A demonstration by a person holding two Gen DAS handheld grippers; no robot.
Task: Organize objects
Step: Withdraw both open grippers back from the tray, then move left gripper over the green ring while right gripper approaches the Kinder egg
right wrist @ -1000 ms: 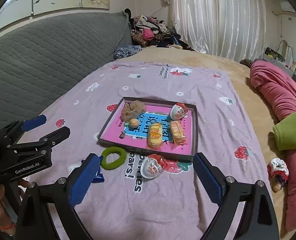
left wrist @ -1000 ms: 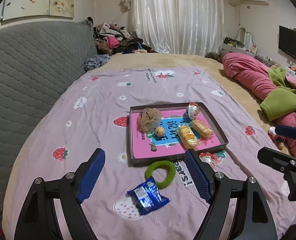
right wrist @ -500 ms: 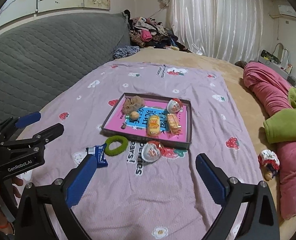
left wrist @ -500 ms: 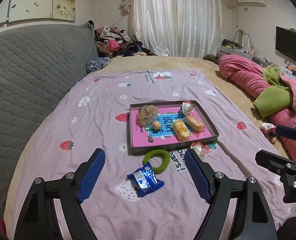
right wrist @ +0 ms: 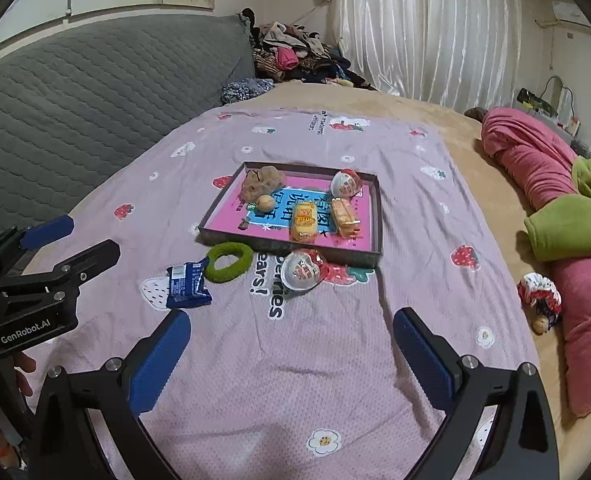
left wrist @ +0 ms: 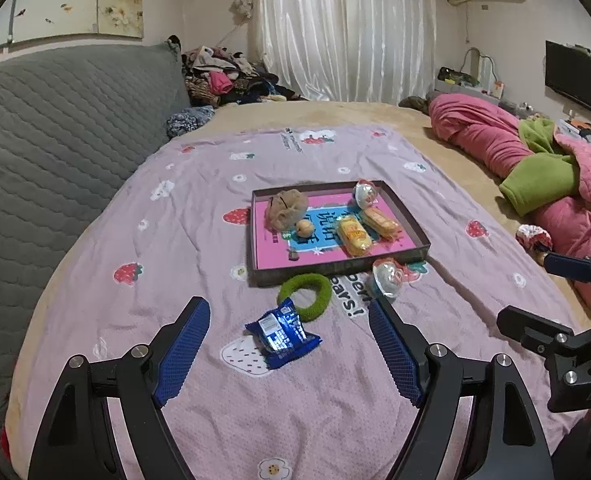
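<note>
Both grippers are seen drawn back from the tray (left wrist: 413,226) since the earlier frames, so the items appear smaller and farther ahead. The left gripper (left wrist: 288,340) is held with jaws wide apart and empty, the blue snack packet (left wrist: 281,334) lying between them just ahead; the right gripper (right wrist: 291,344) is likewise spread and empty, the capsule egg (right wrist: 304,269) well ahead. The packet is judged light, crinkly and slippery; a pinch across its middle is advised.
</note>
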